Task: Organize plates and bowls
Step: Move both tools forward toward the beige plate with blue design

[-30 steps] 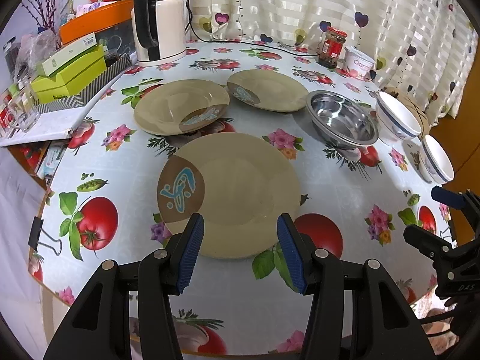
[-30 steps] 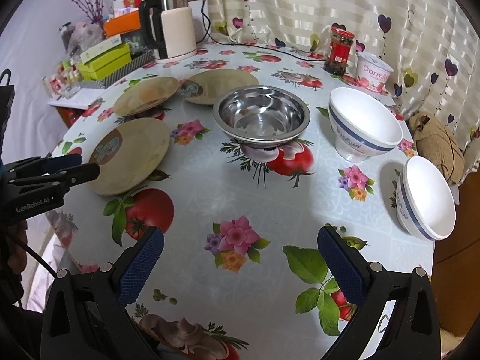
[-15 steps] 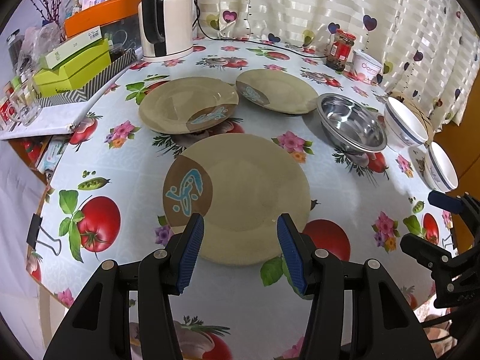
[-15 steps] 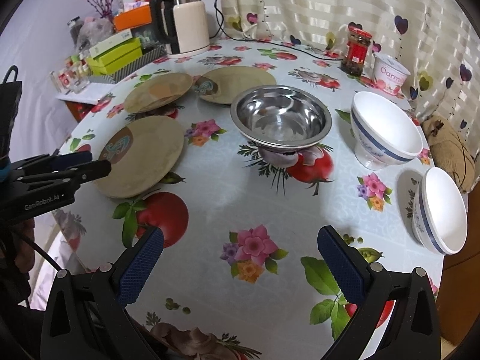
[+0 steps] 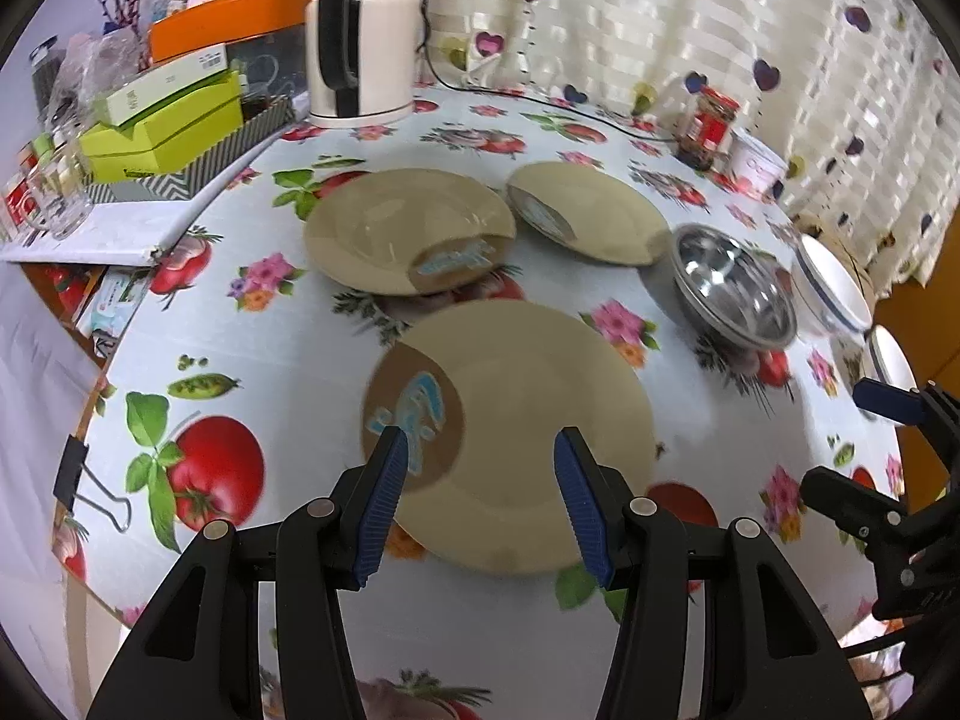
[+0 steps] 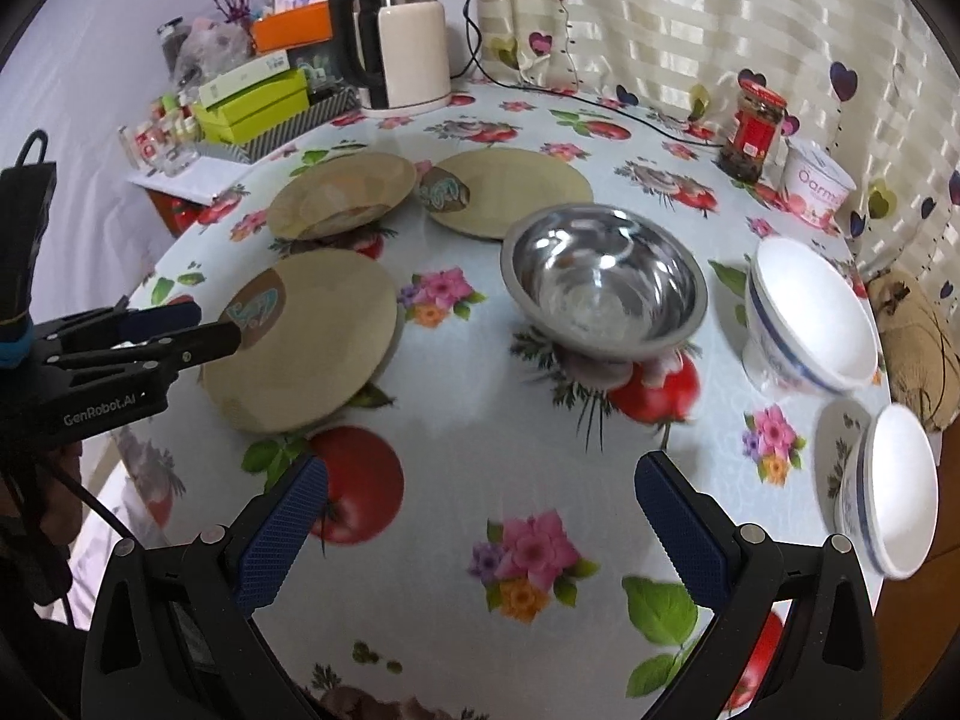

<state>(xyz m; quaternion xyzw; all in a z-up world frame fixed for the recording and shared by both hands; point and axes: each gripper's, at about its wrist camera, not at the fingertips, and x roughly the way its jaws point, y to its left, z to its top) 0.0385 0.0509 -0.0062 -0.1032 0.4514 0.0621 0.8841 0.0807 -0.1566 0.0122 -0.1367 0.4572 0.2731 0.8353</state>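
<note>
left tool point(image 5: 477, 492): fingers apart, over near edge of nearest plate point(image 5: 516, 438) | right tool point(image 6: 480, 516): fingers wide apart, holding nothing | steel bowl point(image 6: 603, 285): right of nearest plate, on surface point(image 6: 480, 450)

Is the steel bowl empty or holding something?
Empty: the steel bowl stands upright on the table and the right wrist view shows only bare, shiny metal inside.

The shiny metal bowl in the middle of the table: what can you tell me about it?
The metal bowl looks like polished steel, round with a rolled rim, and it is empty. It stands upright on the flowered tablecloth, between a tan plate and a white bowl, apart from both. No gripper touches it.
</note>
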